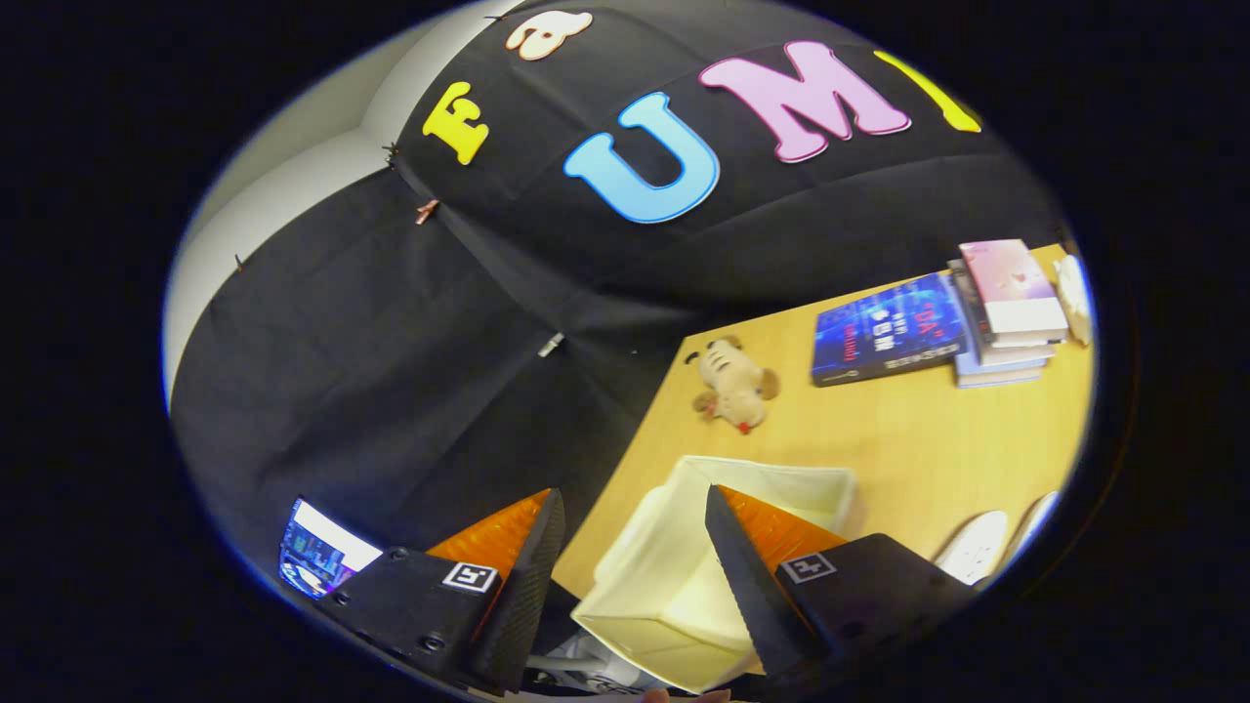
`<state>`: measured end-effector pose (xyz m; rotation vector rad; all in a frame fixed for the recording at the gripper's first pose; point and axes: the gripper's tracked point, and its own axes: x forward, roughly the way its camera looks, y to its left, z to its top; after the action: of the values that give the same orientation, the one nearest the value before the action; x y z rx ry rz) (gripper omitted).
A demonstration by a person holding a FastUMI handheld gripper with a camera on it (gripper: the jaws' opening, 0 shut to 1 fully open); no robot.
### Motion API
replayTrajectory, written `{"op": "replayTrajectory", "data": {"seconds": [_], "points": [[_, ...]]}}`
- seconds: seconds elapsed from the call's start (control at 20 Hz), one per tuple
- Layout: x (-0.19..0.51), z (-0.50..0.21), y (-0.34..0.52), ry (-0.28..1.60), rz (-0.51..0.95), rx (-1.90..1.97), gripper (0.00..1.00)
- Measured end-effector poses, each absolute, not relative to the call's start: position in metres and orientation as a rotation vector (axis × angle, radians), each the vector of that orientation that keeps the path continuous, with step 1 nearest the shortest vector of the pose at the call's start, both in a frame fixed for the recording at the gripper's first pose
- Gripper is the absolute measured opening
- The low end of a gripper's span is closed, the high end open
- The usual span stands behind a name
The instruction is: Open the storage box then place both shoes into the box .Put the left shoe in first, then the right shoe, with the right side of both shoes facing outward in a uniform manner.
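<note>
A cream fabric storage box [684,576] stands open on the wooden table [908,439], its hollow inside facing me. My gripper [635,508] hangs above the box's near corner, open, with nothing between its fingers. One fingertip [720,508] lies over the box's rim; the other [549,517] is off the table's edge, against the black cloth. Two white shoes [977,547] lie on the table beside the box, only partly in sight past the finger.
A small plush toy [732,386] lies beyond the box. Farther back are a dark blue book [889,332] and a stack of books [1006,303]. The table's edge runs diagonally beside the box, with black cloth beyond it. A lit screen [317,552] shows low down off the table.
</note>
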<state>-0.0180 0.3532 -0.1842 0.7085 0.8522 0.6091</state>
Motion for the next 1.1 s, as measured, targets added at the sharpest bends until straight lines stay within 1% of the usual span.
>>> {"op": "replayTrajectory", "data": {"seconds": [0.05,0.15,0.35,0.5,0.7,0.9,0.95,1.05,1.1], "points": [[-0.022,-0.192,0.333,0.871,0.565,0.688,0.9],[-0.036,-0.211,0.29,0.911,0.48,0.651,0.97],[-0.074,-0.265,0.218,1.025,0.307,0.563,0.97],[-0.111,-0.302,0.18,1.108,0.209,0.49,0.97],[-0.148,-0.355,0.164,1.229,0.159,0.402,0.97],[-0.163,-0.406,0.165,1.314,0.131,0.391,0.97],[-0.164,-0.416,0.166,1.331,0.12,0.399,0.96],[-0.164,-0.434,0.165,1.363,0.098,0.404,0.86],[-0.164,-0.443,0.163,1.378,0.089,0.398,0.86]]}}
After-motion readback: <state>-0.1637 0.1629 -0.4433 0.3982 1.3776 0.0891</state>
